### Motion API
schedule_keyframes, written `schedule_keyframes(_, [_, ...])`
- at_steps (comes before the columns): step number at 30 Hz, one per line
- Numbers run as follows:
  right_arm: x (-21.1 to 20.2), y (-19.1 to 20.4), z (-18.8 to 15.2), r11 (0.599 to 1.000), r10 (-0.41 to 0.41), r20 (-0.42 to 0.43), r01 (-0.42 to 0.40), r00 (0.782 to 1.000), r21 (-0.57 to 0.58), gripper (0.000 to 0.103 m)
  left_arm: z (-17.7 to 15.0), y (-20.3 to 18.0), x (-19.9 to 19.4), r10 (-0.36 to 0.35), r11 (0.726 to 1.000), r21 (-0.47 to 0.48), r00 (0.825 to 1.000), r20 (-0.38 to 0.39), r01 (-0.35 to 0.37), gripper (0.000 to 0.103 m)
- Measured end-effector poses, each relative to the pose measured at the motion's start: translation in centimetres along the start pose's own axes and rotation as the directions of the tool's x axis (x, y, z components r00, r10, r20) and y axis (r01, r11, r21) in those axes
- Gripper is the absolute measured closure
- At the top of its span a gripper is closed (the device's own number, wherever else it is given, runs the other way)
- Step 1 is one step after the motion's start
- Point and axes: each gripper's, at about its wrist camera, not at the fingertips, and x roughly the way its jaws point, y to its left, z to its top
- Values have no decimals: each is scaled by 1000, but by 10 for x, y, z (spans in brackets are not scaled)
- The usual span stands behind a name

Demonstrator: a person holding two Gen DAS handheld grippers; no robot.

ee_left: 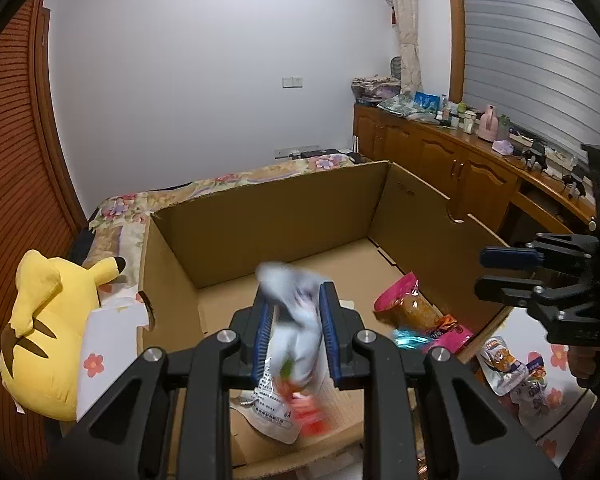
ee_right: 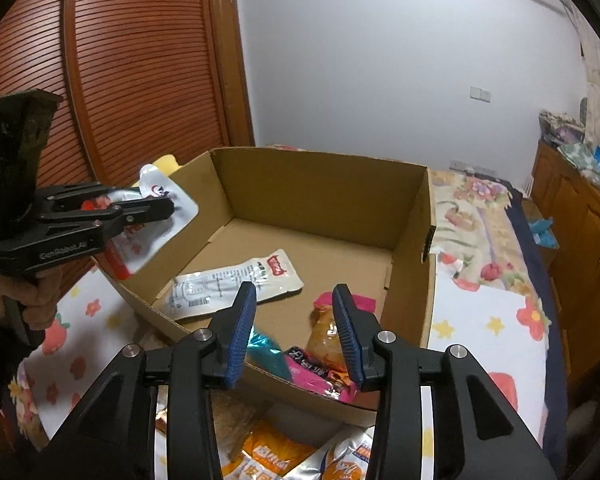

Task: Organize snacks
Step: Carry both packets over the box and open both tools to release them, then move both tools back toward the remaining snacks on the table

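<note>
An open cardboard box [ee_left: 260, 216] [ee_right: 324, 184] stands on the bed. My left gripper [ee_left: 296, 320] [ee_right: 156, 208] is shut on a white snack pouch [ee_left: 292, 344] [ee_right: 160, 216] and holds it above the box's left side. On the box floor lie a flat white pouch [ee_right: 236, 284] and a pink-wrapped snack [ee_left: 416, 312] [ee_right: 324, 344]. My right gripper [ee_right: 294, 332] [ee_left: 484, 276] is open and empty, above the box's near rim by the pink snack. More orange and silver snack packs [ee_right: 284, 456] [ee_left: 504, 364] lie on the bed outside the box.
A yellow plush toy [ee_left: 48, 320] lies left of the box. The floral bedspread [ee_right: 488, 312] surrounds the box. A wooden cabinet [ee_left: 452, 164] with clutter on top runs along the right wall. A slatted wooden wardrobe [ee_right: 140, 60] is at the left.
</note>
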Motion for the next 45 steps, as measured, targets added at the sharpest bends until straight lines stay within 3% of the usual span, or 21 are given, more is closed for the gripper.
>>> schedule_keyframes(9, [-8,0,-4,1000,8,9,-8,1000,-5,61,1,-2,14,8,1000,-4,1000,-18,-8,81])
schedule_keyframes(19, [-32,3,-6,1000,-5,34,5,999,1,59,-12,-11,-8,-7,1000,-5,1000,-17,7,79])
schedule_keyframes(24, [-54,8,-14,1000,-21,47,20,999,6,58,-22,-22,-31,-24,1000,0,1000,-5,24,69])
schedule_keyframes(35, [-93,11,-61,995,-80,24,79,996,52,49,-66,-57,-61,-62,998,19,998,-20,62,58])
schedule_keyframes(45, [-87,-2,-117,985,-114,-79,123,990,121,43,-101,-95,-59,-105,993,42,992,-67,108,56])
